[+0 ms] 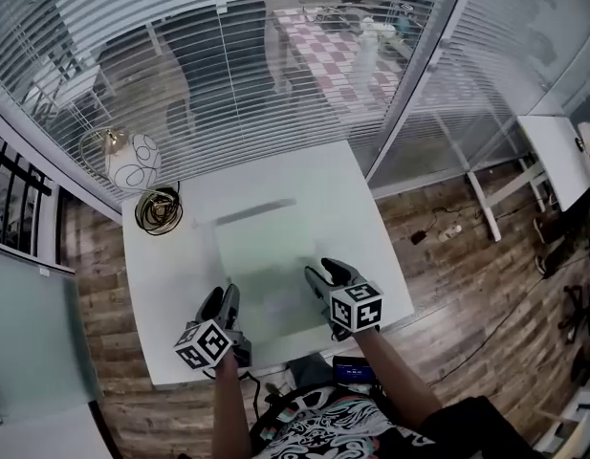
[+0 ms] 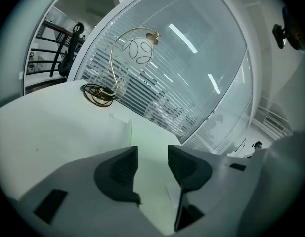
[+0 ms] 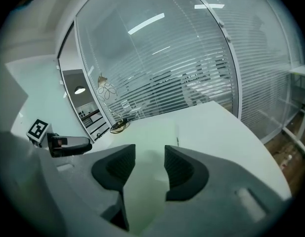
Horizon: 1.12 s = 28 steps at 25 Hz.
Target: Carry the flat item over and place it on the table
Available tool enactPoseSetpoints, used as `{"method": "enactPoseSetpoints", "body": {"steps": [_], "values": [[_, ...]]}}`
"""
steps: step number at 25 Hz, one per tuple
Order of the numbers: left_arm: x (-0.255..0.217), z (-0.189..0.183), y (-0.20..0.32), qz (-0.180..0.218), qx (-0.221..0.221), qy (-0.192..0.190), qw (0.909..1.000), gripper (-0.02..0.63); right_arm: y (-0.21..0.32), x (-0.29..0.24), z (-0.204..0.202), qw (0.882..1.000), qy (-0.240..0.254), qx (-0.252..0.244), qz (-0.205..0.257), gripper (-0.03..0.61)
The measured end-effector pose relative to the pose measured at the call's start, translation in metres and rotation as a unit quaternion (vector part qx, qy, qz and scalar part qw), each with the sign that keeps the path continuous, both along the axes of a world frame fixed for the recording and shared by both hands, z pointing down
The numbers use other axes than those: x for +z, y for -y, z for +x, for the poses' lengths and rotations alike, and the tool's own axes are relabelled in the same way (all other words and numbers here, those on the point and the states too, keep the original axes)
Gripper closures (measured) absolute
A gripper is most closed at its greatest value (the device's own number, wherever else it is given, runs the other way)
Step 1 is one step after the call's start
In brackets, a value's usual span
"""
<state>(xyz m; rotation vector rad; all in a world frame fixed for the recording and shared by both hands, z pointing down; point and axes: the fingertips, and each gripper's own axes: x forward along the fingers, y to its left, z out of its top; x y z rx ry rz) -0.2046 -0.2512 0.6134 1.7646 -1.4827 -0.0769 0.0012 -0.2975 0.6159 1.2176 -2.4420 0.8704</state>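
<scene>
The pale green flat panel (image 1: 261, 251) lies flat on the white table (image 1: 165, 275). The left gripper (image 2: 152, 161) and right gripper (image 3: 150, 163) sit over its near edge. Both have jaws apart, nothing clamped.

Left gripper (image 1: 222, 299): grey moulded body with smooth, rounded jaw arms and dark rectangular recesses in the shell.
Right gripper (image 1: 325, 272): the same grey build, dark at the jaw ends.
Left pads (image 2: 123, 167): near-black and finely ribbed, set in rounded dark holders.
Right pads (image 3: 179, 168): matching black ribbed faces.
Left marker cube (image 1: 203, 343): white faces, each with a black square code.
Right marker cube (image 1: 357, 306): the same black-on-white squares.
Shirt (image 1: 318, 426): black with a white swirling print.
Dark garment (image 1: 467, 428): plain black; whether sleeve or trouser is unclear.
</scene>
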Motion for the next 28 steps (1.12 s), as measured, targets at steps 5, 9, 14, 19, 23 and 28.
{"method": "enactPoseSetpoints", "body": {"steps": [5,9,14,19,23,28], "values": [[-0.012,0.007,-0.011,0.014,0.013,0.024,0.9995,0.529,-0.009,-0.022,0.003,0.999,0.032,0.015,0.031,0.565],[-0.024,0.007,-0.012,0.023,0.016,0.049,0.9984,0.597,-0.018,-0.034,0.004,0.998,0.034,0.017,0.054,0.572],[-0.049,0.003,-0.014,0.048,0.026,0.088,0.9946,0.605,-0.032,-0.048,0.006,0.996,0.008,0.019,0.089,0.572],[-0.071,0.001,-0.026,0.076,0.015,0.099,0.992,0.606,-0.041,-0.069,0.014,0.992,0.035,0.066,0.101,0.572],[-0.088,0.01,-0.035,0.101,0.014,0.074,0.9921,0.606,-0.052,-0.086,0.012,0.989,0.016,0.056,0.134,0.572],[-0.108,0.018,-0.046,0.123,0.021,0.115,0.9855,0.606,-0.064,-0.099,0.018,0.986,0.006,0.057,0.155,0.572]]}}
